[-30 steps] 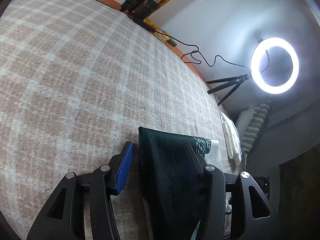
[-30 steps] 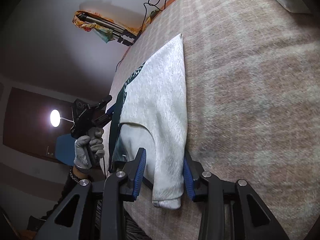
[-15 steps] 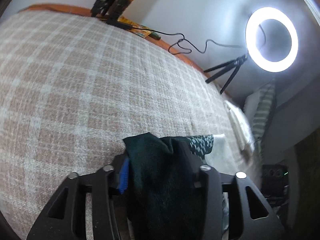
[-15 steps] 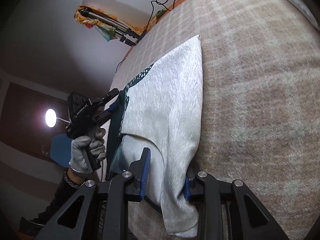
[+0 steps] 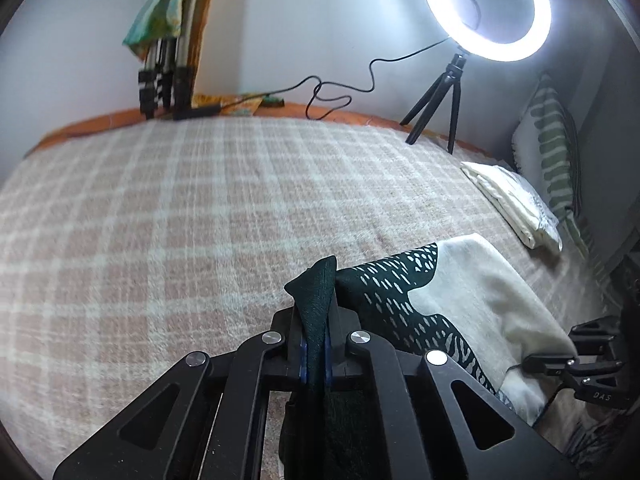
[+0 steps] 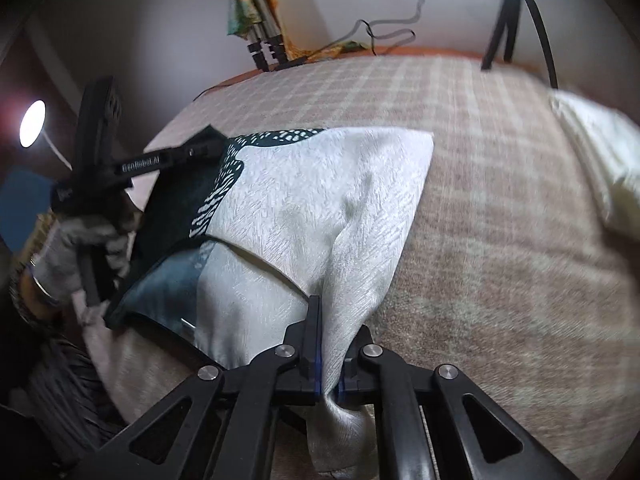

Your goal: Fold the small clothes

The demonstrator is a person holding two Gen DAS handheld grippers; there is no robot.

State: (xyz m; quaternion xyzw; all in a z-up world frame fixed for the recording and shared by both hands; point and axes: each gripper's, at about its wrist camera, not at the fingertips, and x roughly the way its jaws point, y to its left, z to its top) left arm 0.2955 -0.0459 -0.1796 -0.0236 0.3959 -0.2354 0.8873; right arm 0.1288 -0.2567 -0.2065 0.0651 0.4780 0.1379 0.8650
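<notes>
The garment (image 6: 320, 208) is cream with a dark green patterned part, and it lies on the bed (image 5: 180, 208), partly lifted at the near edge. I hold it with both tools. My left hand-held gripper (image 5: 316, 356) is closed on the dark green corner, which stands up between its fingers. My right hand-held gripper (image 6: 328, 376) is closed on a bunch of the cream cloth, and a fold of it hangs below the fingers.

I judge that the step now is to carry this near edge forward, away from me, and lay it on the far part of the garment. To do it well, I should move both grippers at the same height and the same speed, so the lifted edge stays straight between them. The cloth looks soft and slippery, so I would keep some gentle tension sideways and not pull hard, or the far edge could slide on the blanket (image 6: 500, 220).

Ahead of the left gripper and to its right lies a folded white cloth (image 5: 516, 204), well apart. A ring light (image 5: 486, 8) stands far ahead.
</notes>
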